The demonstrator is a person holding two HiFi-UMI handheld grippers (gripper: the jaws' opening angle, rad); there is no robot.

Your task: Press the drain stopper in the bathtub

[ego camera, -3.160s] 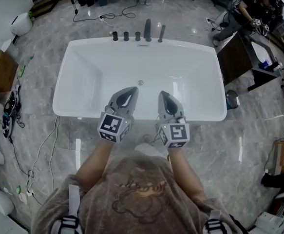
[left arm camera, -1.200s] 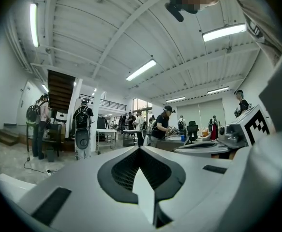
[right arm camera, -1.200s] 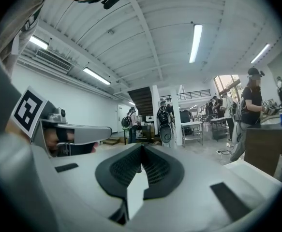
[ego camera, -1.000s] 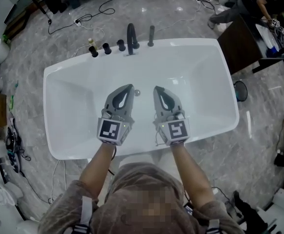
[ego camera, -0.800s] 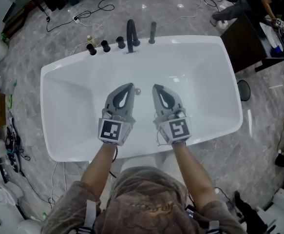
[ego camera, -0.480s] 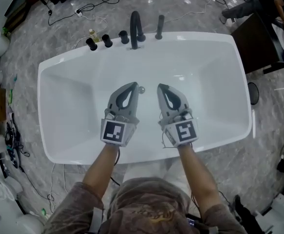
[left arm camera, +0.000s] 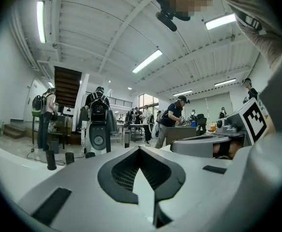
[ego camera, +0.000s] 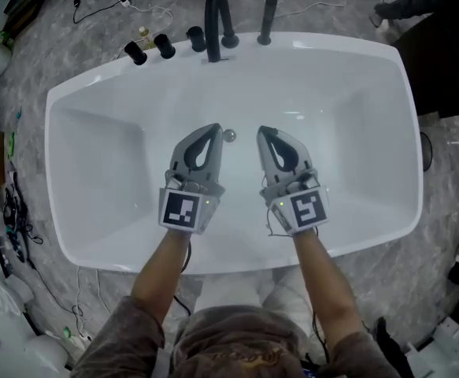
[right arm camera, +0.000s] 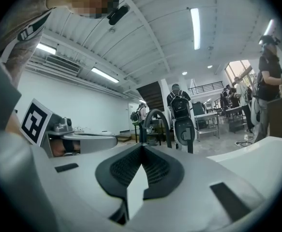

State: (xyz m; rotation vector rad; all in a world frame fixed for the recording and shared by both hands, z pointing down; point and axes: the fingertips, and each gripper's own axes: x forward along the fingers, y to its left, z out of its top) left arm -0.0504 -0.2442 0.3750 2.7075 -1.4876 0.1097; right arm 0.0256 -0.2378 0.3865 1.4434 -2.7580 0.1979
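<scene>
The small round chrome drain stopper [ego camera: 229,135] sits on the floor of the white bathtub [ego camera: 95,140], near its middle. My left gripper [ego camera: 216,128] hovers just left of the stopper, its jaws shut on nothing. My right gripper [ego camera: 262,131] is a short way right of the stopper, also shut and empty. Both point toward the faucet end. In the left gripper view the left gripper [left arm camera: 140,149] has its tips meeting, and in the right gripper view so does the right gripper [right arm camera: 141,146]. Neither gripper view shows the stopper.
A black curved faucet [ego camera: 216,12], three black knobs [ego camera: 164,46] and a black hand-shower handle [ego camera: 268,10] line the tub's far rim. Cables [ego camera: 12,211] lie on the marble floor at left. Several people stand in the room behind [left arm camera: 172,120].
The head camera has come in over the tub, which now fills more of the view. Both grippers stayed shut and now sit over the tub's middle, either side of the stopper.
</scene>
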